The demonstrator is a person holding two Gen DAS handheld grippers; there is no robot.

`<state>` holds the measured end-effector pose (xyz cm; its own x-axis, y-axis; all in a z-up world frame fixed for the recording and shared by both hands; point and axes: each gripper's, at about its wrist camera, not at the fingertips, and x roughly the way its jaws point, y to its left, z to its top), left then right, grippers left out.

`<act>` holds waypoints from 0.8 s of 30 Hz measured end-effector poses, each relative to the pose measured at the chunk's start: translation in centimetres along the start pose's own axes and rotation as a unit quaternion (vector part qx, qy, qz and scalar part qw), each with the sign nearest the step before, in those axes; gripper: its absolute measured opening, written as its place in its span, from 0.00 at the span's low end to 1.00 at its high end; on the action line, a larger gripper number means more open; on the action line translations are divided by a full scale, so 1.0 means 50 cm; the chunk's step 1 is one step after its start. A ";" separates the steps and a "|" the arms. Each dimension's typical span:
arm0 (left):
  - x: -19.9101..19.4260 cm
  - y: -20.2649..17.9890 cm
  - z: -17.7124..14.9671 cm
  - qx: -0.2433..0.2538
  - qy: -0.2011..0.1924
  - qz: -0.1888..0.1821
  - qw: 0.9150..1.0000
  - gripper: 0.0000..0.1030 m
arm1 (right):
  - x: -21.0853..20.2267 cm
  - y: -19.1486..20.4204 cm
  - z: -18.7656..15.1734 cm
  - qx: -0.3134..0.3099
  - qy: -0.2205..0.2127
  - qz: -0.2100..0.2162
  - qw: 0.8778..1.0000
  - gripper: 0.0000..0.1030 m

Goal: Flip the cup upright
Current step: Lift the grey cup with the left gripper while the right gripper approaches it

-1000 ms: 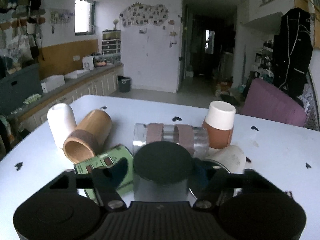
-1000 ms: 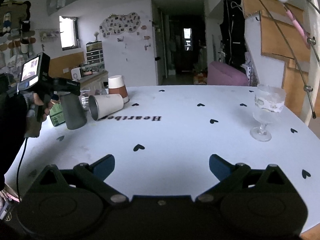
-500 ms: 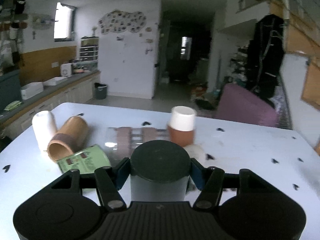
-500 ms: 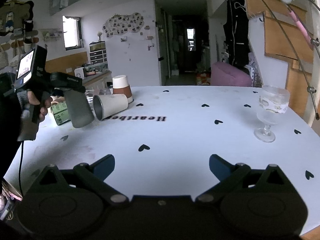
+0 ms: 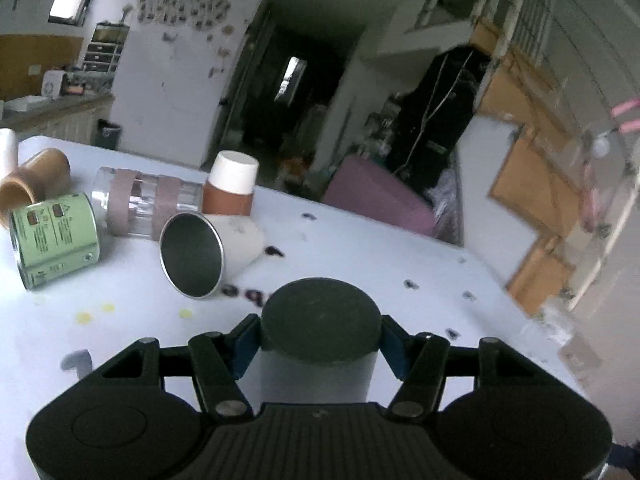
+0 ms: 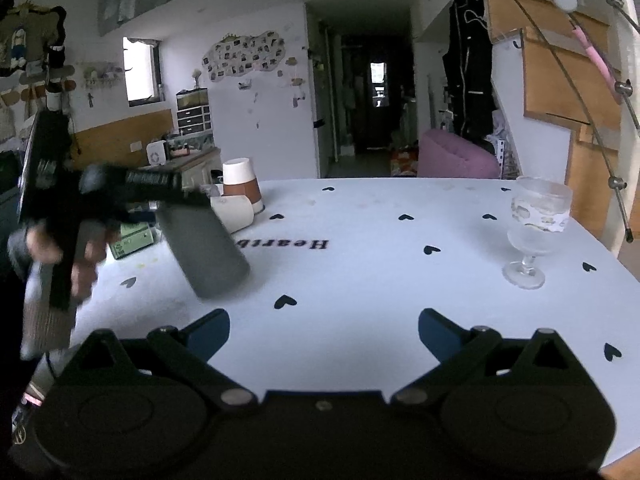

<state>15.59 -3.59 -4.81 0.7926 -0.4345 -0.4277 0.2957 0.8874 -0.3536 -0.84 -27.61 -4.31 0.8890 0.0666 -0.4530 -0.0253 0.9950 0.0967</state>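
My left gripper (image 5: 318,344) is shut on a grey cup (image 5: 318,340) with its dark flat base towards the camera. In the right wrist view the same grey cup (image 6: 204,252) hangs tilted above the white table (image 6: 360,272), held by the left gripper (image 6: 160,188), mouth pointing down and right. My right gripper (image 6: 324,328) is open and empty, low over the table's near edge.
Lying on the table at the left: a white metal-lined cup (image 5: 208,248), a clear banded glass (image 5: 144,204), a green can (image 5: 54,232), a bamboo cup (image 5: 32,184). A brown-and-white cup (image 5: 230,190) stands upside down. A stemmed glass (image 6: 532,228) stands at the right.
My left gripper has lifted the grey cup off the table, carried it right and towards the table's middle, and tilted it. The right gripper has stayed still.
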 end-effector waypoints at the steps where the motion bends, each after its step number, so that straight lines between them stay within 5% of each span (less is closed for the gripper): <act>1: -0.013 0.000 -0.008 -0.001 -0.004 -0.004 1.000 0.62 | -0.001 -0.001 0.000 0.001 0.000 -0.001 1.000 0.99; 11: -0.113 0.058 -0.070 -0.015 0.026 -0.013 0.999 0.62 | -0.002 0.008 0.000 -0.001 -0.002 0.007 1.000 0.99; 24: -0.111 0.049 -0.133 0.005 0.086 -0.001 0.996 0.61 | 0.004 0.023 0.007 0.000 0.002 0.018 1.000 0.99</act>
<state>8.37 -0.01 -8.83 0.6899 -0.4552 -0.5629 0.3032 0.8878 -0.3463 -0.56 -26.50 -3.99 0.8853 0.1026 -0.4536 -0.0575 0.9920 0.1123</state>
